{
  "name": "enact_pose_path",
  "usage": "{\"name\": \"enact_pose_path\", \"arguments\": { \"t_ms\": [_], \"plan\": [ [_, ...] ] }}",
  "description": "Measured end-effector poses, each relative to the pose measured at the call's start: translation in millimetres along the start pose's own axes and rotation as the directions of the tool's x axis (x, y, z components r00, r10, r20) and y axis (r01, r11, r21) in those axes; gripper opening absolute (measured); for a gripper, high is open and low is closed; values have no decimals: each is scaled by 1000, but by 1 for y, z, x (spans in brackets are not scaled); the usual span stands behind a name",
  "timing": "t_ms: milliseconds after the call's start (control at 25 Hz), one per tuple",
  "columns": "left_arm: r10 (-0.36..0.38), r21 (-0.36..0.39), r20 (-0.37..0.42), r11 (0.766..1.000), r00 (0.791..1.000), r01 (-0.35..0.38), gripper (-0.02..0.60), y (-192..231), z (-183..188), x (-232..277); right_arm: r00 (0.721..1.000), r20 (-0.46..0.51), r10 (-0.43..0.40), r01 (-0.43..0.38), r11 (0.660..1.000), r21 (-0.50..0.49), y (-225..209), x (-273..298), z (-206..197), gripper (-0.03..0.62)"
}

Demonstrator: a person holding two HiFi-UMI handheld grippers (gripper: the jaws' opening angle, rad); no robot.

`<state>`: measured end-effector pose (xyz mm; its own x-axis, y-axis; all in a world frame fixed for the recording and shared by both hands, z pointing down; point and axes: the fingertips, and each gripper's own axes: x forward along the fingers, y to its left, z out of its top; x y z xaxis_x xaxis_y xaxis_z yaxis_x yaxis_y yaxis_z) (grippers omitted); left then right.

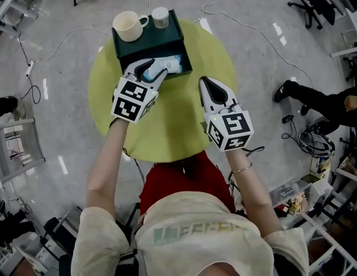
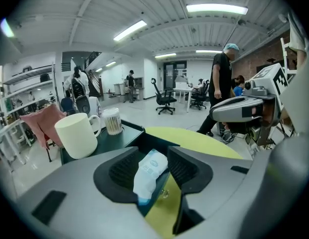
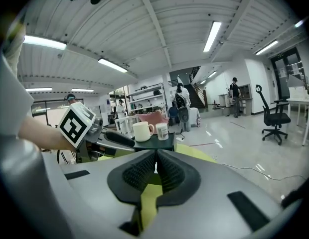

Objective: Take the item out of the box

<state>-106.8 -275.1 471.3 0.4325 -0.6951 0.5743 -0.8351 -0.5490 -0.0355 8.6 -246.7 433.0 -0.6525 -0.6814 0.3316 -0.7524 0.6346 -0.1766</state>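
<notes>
A white-and-blue soft packet is seen in the dark green box's open compartment, between the left gripper's parted jaws, seemingly untouched. The right gripper's jaws are closed, empty.

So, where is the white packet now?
In the head view, the white packet lies in the open front of the dark green box, just ahead of the open left gripper.

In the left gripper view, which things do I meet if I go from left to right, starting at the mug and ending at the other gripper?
White mug → small jar → white packet, seen between this gripper's open jaws → right gripper.
</notes>
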Motion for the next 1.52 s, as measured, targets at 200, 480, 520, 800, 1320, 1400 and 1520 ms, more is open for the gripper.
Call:
{"name": "enact_pose_path", "arguments": {
  "t_ms": [200,480,520,800,1320,1400,1520],
  "plan": [
    [-27,36,-56,999,998,29,178,10,-4,18,1000,-25,6,-6,1000,3,-5,15,-6,37],
    [-59,123,-169,989,984,81,198,12,-22,45,999,-45,9,-9,1000,11,-14,28,-12,37],
    [-65,128,-183,988,981,89,198,11,-23,49,999,-47,10,-10,1000,13,-16,30,-12,37],
    [-82,152,-266,980,961,126,201,15,-28,66,998,-62,11,-10,1000,24,-27,40,-12,37],
    [-159,152,-392,960,906,234,201,16,-44,89,996,-90,15,-12,999,43,-44,53,-21,37],
    [-169,154,-404,956,899,249,201,16,-45,92,995,-93,18,-14,999,44,-45,55,-23,37],
    [-193,162,-432,944,881,286,201,14,-47,95,995,-97,22,-17,999,46,-47,58,-24,37]
  ]
}}
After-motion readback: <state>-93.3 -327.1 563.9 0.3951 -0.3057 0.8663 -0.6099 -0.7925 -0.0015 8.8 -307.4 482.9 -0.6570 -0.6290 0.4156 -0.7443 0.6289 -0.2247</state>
